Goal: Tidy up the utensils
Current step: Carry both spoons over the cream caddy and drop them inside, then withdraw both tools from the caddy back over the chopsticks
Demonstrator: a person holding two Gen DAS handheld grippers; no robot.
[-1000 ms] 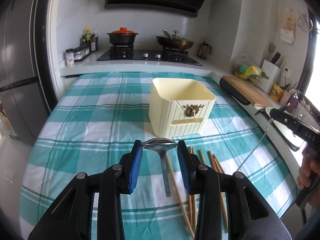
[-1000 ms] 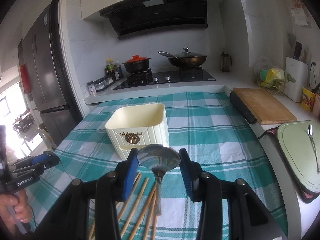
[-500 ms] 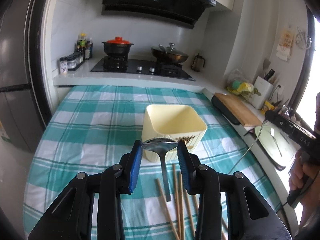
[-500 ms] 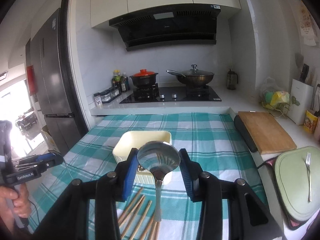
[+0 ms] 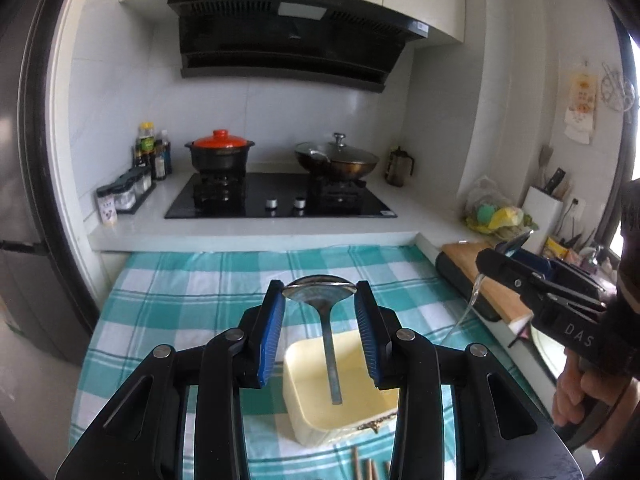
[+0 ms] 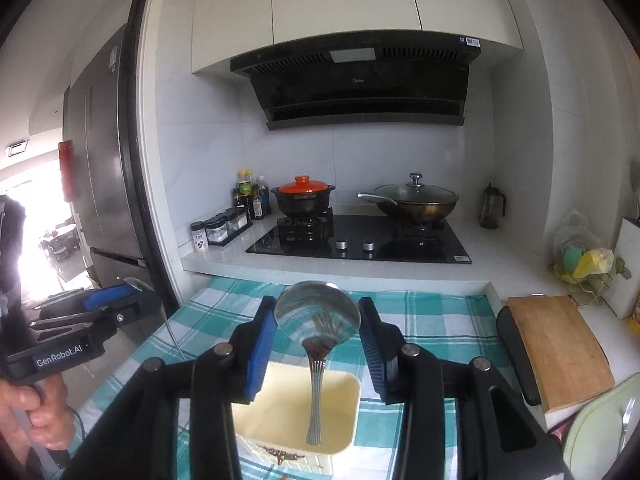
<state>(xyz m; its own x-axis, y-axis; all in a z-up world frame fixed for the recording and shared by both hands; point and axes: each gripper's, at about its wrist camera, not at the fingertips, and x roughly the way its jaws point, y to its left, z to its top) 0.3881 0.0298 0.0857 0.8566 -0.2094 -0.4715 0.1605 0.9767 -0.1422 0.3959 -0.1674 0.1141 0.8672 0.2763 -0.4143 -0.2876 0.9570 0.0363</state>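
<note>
L gripper (image 5: 320, 312) is holding a steel spoon (image 5: 320, 293) by the bowl, blue pads (image 5: 272, 332) closing on either side of it, jaws roughly a third open. Handle is hanging down, its tip over the open top of the cream bin (image 5: 304, 364). Can't tell whether the tip is inside the bin or just above the rim.

R gripper (image 6: 318, 320) is gripping a second spoon (image 6: 318, 314) the same way: bowl between the pads, jaws partly open, ribbed handle pointing down over the same bin (image 6: 280, 412), which is sitting w/ its gold emblem side toward the camera.

Bin is standing upright on the teal-and-white check cloth (image 5: 192, 300). Tips of wooden chopsticks (image 5: 370, 468) are lying on the cloth just in front of the bin, at the bottom edge of the L view.

Each cam is also catching the other gripper at the frame edge, w/ a hand (image 6: 28, 412) wrapping its grip. A fork (image 6: 626, 416) is lying on a pale green board (image 6: 592, 432) at far right, well apart from the bin.
</note>
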